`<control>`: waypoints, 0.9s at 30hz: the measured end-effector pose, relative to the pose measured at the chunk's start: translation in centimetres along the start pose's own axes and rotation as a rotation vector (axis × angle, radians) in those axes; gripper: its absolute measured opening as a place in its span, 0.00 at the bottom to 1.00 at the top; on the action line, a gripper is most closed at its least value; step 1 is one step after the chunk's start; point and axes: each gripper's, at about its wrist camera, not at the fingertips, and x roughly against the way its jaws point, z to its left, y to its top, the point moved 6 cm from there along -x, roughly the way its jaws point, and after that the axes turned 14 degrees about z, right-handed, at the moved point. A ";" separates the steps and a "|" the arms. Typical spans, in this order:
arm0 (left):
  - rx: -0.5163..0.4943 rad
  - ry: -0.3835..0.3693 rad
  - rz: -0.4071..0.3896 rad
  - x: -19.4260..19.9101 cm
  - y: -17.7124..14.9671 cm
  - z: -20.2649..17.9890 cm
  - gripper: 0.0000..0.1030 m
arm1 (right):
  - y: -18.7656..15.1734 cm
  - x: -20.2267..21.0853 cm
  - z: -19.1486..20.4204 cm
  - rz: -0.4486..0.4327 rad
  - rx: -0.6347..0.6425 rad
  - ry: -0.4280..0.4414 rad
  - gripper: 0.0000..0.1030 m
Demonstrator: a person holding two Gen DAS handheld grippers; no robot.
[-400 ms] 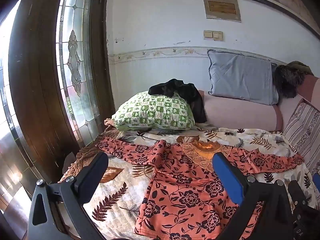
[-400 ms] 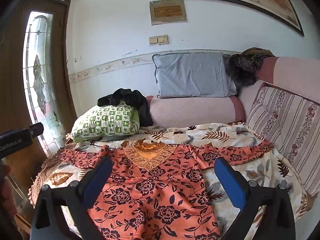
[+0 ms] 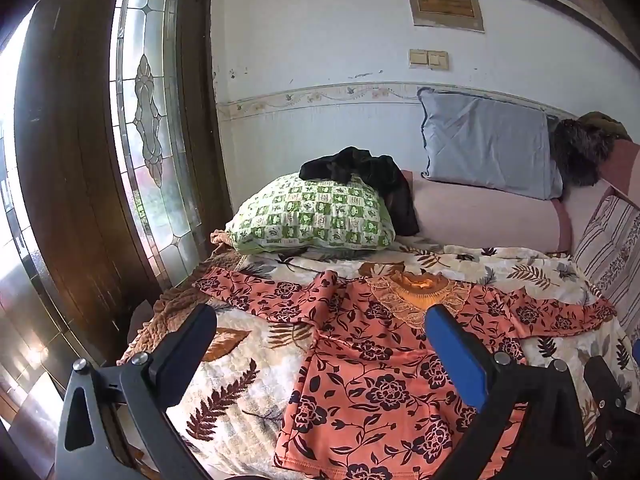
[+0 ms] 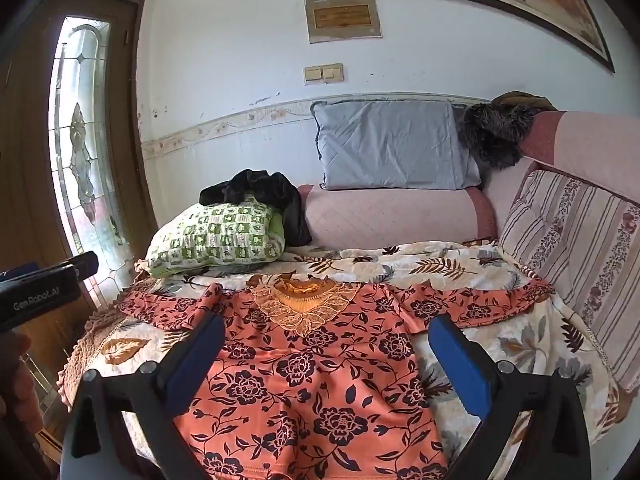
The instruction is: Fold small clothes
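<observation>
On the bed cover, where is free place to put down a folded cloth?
Bare leaf-print cover lies right of the orange floral blouse, below its right sleeve and beside the striped cushion. A second patch lies left of the blouse. The head end is crowded: green pillow with black garment.

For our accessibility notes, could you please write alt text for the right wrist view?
An orange floral top lies spread flat, sleeves out, on a leaf-patterned bedspread, with the right gripper hovering above it, jaws wide open and empty. Behind it are a green checked pillow and a grey pillow.
</observation>
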 end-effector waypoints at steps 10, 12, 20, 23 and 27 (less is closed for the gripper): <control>0.020 0.006 -0.008 -0.3 -0.5 0.9 1.00 | -0.2 -0.3 0.2 -0.008 -0.009 0.015 1.00; 0.023 0.002 -0.002 -0.5 -0.6 1.2 1.00 | -0.2 -0.3 0.4 -0.004 -0.003 0.010 1.00; 0.046 -0.006 0.001 -0.6 -0.9 2.5 1.00 | -0.1 -0.2 0.7 0.000 0.005 0.009 1.00; 0.046 -0.007 0.000 -0.5 -0.8 2.5 1.00 | 0.0 -0.2 0.7 0.000 0.007 0.010 1.00; 0.046 -0.011 0.000 -0.5 -0.7 2.5 1.00 | 0.0 -0.2 0.8 0.000 0.007 0.008 1.00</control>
